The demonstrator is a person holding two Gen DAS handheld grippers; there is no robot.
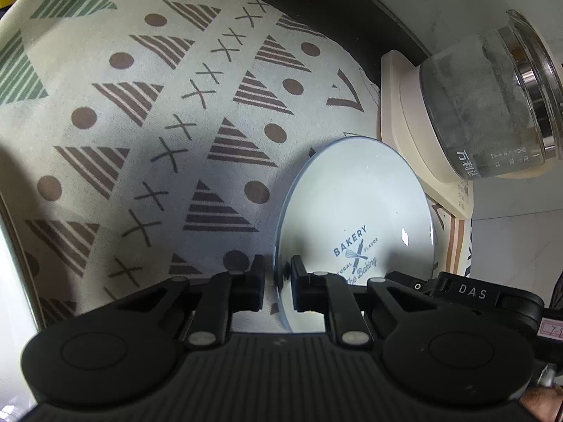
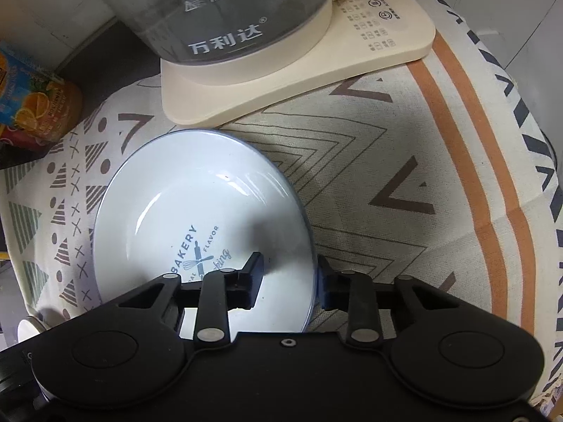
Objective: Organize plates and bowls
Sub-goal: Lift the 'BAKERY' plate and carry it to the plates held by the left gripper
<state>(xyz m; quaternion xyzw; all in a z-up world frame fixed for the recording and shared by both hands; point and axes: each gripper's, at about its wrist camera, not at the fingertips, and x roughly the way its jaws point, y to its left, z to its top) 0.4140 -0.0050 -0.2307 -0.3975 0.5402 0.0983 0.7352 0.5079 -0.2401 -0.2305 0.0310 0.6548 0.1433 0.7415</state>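
Plate, centre of frame: blue print "BAKERY", "FLAVOR", script "Baking" partly covered, with crossed whisk and rolling pin. Kettle, top of the right wrist view: white "万利达" with ®, level marks "1.5L" and "1.2L". Right gripper, lower right of the left wrist view: white letters "DAS"; can label too blurred to read.

Before you: patterned tablecloth with triangles, dots, crosses, orange stripe | glass kettle, cloudy inside, seated on cream base with button panel, resting on cloth | orange-printed can at your far left, beside cloth edge
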